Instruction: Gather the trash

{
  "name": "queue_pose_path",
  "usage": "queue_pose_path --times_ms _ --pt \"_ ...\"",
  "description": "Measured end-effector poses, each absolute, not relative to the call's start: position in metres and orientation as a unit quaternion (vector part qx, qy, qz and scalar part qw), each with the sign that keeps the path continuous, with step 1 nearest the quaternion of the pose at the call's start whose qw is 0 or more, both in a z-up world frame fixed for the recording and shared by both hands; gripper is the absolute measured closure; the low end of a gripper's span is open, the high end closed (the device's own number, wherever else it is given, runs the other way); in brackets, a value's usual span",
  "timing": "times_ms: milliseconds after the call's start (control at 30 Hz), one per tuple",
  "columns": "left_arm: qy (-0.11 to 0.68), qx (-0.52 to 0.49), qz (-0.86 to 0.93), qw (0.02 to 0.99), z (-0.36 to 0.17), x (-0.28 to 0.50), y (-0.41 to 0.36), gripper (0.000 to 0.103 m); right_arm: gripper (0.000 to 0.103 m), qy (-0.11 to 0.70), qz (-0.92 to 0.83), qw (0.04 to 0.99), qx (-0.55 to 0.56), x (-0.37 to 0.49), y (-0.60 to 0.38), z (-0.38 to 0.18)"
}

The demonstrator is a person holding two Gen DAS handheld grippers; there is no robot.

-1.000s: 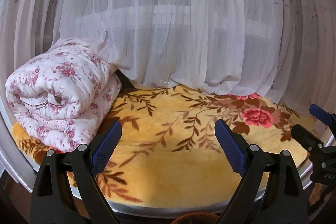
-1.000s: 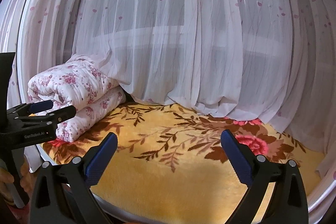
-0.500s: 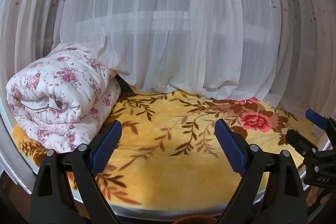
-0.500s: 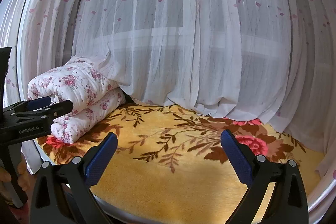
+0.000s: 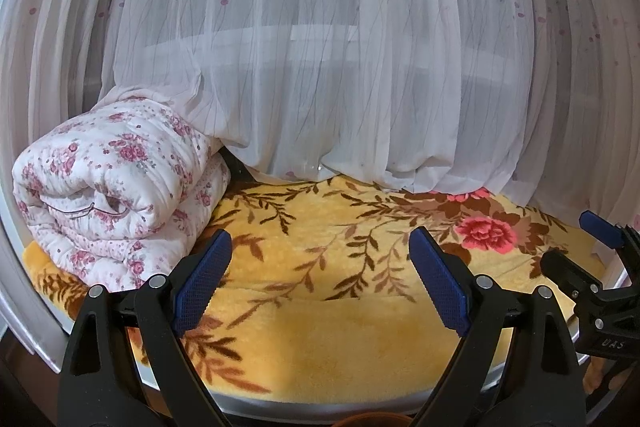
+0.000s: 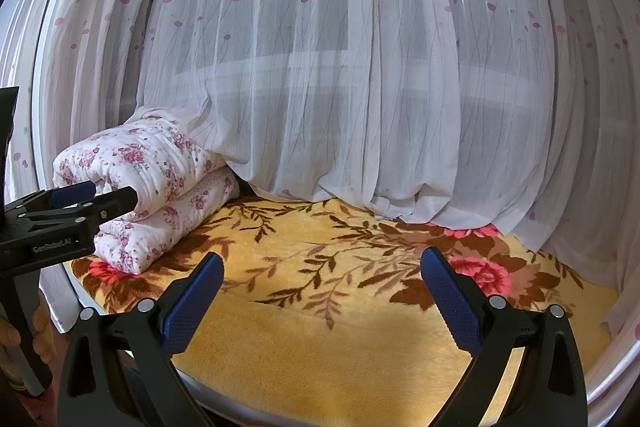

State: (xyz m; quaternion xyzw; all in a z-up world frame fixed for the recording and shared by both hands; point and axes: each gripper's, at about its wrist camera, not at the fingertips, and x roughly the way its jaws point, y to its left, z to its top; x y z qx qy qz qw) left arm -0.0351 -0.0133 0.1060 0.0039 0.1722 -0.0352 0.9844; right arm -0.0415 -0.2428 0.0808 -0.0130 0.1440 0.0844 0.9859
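Trash: none visible in either view, place cannot tell. Left gripper (image 5: pixel 320 283) fingers wide apart, holding nothing, over yellow plush blanket with brown leaf and red flower print (image 5: pixel 320 331). Right gripper (image 6: pixel 322 301) fingers also wide apart, holding nothing. Rolled white quilt with pink flowers (image 5: pixel 116 187) at 9 o'clock on blanket. Sheer white curtain with pink petals (image 5: pixel 340 67) at 12 o'clock, hem touching quilt and blanket.

- Sheer curtain (image 5: pixel 320 67) veils the window behind it; only pale bands show through.
- Curtain hem drapes over the quilt's (image 5: pixel 116 187) far end.
- Right hand-held gripper (image 5: pixel 592 251) is cut off at the left view's edge.
- A brown object at that view's bottom edge is unidentifiable.
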Motion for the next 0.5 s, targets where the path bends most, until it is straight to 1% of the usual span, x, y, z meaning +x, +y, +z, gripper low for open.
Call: queue_pose_path --times_ms 500 --pt "0.171 -0.003 -0.031 0.985 0.1131 -0.0332 -0.0117 0.015 0.006 0.145 0.086 0.986 -0.012 -0.041 -0.2443 0.0807"
